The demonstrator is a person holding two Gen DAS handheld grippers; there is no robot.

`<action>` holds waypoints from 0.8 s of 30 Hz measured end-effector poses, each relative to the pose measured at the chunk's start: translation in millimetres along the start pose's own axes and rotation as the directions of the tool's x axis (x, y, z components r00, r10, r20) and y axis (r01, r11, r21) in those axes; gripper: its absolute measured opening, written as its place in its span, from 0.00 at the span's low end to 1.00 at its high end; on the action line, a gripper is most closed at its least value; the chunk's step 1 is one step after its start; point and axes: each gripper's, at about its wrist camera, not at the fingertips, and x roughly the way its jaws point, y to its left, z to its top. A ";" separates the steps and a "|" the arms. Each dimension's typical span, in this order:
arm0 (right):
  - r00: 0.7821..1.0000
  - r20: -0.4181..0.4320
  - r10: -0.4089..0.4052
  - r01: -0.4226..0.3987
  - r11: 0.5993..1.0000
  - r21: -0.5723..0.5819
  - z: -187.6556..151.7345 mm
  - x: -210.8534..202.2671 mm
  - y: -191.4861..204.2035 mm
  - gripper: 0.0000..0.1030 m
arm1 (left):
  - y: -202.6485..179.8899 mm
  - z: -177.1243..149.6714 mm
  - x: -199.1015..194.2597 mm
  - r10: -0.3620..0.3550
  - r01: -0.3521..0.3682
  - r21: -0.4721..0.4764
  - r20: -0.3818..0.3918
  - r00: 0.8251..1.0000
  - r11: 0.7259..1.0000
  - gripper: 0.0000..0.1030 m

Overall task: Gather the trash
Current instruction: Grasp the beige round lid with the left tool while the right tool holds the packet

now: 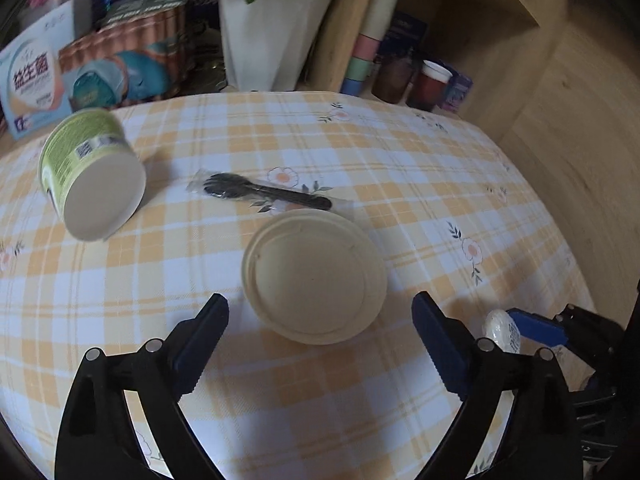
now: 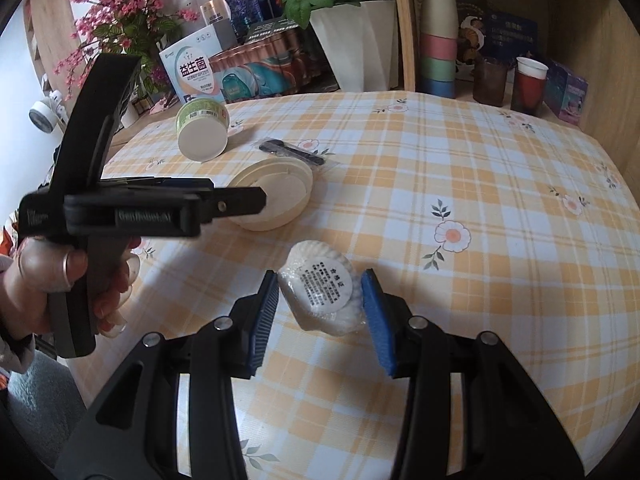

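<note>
Pointing downward, left hand-held gripper (image 1: 320, 344) gapes; right hand-held gripper (image 2: 320, 300) clamps wrapped puck (image 2: 322, 298).

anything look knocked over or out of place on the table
Yes: the green cup lies tipped on its side at the table's far left, its flat pale end toward the cameras. Its beige lid sits apart mid-table, with a wrapped black spoon loose just behind it. Nothing looks spilled.

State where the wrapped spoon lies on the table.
In both views, the spoon lies mid-table, just behind the lid and right of the tipped cup.
</note>
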 end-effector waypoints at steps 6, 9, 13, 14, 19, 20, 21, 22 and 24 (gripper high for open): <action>1.000 -0.002 -0.005 0.005 1.000 0.026 -4.6 -0.6 -7.0 0.43 | -11.0 4.8 22.5 0.076 -0.073 0.064 -0.048 0.996 0.995 0.89; 1.000 -0.004 -0.005 0.005 0.999 0.048 -7.4 -1.2 -11.9 0.43 | -12.8 7.3 33.2 0.111 -0.105 0.078 -0.076 0.991 0.991 0.89; 1.000 -0.007 -0.006 0.006 0.998 0.057 -11.2 -2.8 -13.3 0.43 | -9.4 9.1 33.3 0.116 -0.111 0.065 -0.072 0.991 0.992 0.81; 1.000 -0.007 -0.006 0.006 0.998 0.056 -12.1 -3.7 -12.7 0.43 | -8.5 8.3 30.9 0.110 -0.105 0.067 -0.073 0.991 0.992 0.80; 1.000 0.007 0.006 -0.006 0.997 0.072 -14.6 -10.0 -7.7 0.43 | -1.1 -1.0 12.5 0.086 -0.084 0.038 -0.055 0.995 0.996 0.79; 1.000 0.012 0.007 -0.008 0.997 0.075 -15.4 -12.3 -5.1 0.43 | -0.4 -2.8 8.8 0.085 -0.084 0.032 -0.051 0.995 0.996 0.79; 1.000 0.015 0.008 -0.010 0.997 0.076 -16.0 -14.3 -3.0 0.43 | 1.7 -5.8 2.4 0.085 -0.083 0.028 -0.046 0.995 0.996 0.79; 1.000 0.018 0.009 -0.010 0.997 0.077 -16.3 -16.3 -0.4 0.43 | 2.5 -8.7 -3.7 0.085 -0.084 0.029 -0.040 0.996 0.996 0.79; 1.000 0.026 0.010 -0.012 0.997 0.075 -17.4 -22.3 6.4 0.43 | 4.0 -14.9 -18.5 0.085 -0.084 0.031 -0.024 0.996 0.996 0.79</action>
